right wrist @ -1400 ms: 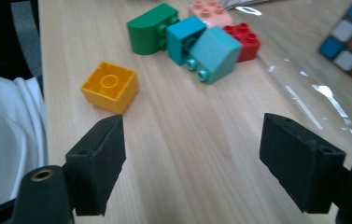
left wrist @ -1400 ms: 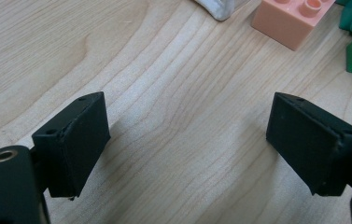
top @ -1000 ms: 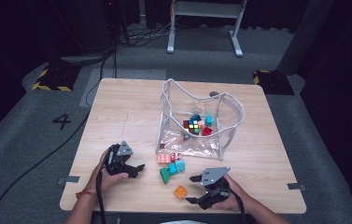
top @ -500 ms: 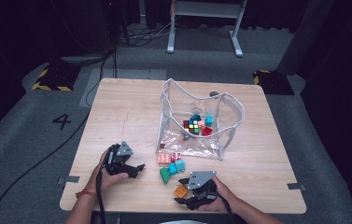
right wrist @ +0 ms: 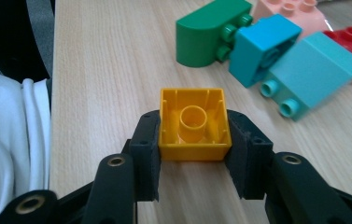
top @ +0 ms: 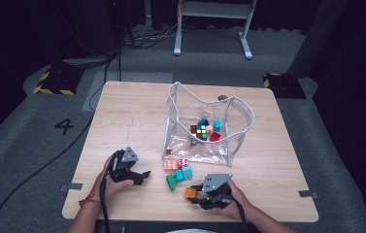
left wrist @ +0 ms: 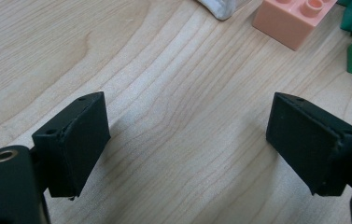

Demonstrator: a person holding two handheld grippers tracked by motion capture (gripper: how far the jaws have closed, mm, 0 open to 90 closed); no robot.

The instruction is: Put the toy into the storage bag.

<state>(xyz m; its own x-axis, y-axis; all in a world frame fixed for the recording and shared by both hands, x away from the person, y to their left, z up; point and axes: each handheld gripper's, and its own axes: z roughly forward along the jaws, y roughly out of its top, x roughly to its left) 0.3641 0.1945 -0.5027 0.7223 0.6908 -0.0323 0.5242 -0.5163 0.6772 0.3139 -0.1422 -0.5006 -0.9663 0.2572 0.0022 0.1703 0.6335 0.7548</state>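
Right gripper view sits closest to the work: the right gripper (right wrist: 194, 140) has its two pads pressed against the sides of a yellow brick (right wrist: 194, 123), hollow underside facing the camera, low over the table (right wrist: 108, 70) near its front edge. Its jaws have just been closing, and the brick is now between them. That reads as a pick just secured, not yet carried anywhere.

Beyond it lie the loose bricks left to deal with: a green brick (right wrist: 211, 30), two teal ones (right wrist: 264, 46), a pink brick (right wrist: 288, 14) and a red one (right wrist: 351, 39) (this last cut off by the frame edge).

Left gripper view looks along wide-open jaws with nothing between them, bare wood beneath, and the pink brick (left wrist: 292, 21) ahead at the top.

From the high view the layout comes together: the left gripper (top: 129, 170) rests toward the front left of the table, the right gripper (top: 205, 194) at front centre with the yellow brick (top: 190, 192) at its tip, and the loose cluster between them and a clear bag (top: 207, 126) at the table's middle. The bag already holds a puzzle cube (top: 201, 132) and several bricks, so I judge the job partly done, with about six pieces outside.

The high view cannot show the pads' contact; the gripper views miss the bag's contents.
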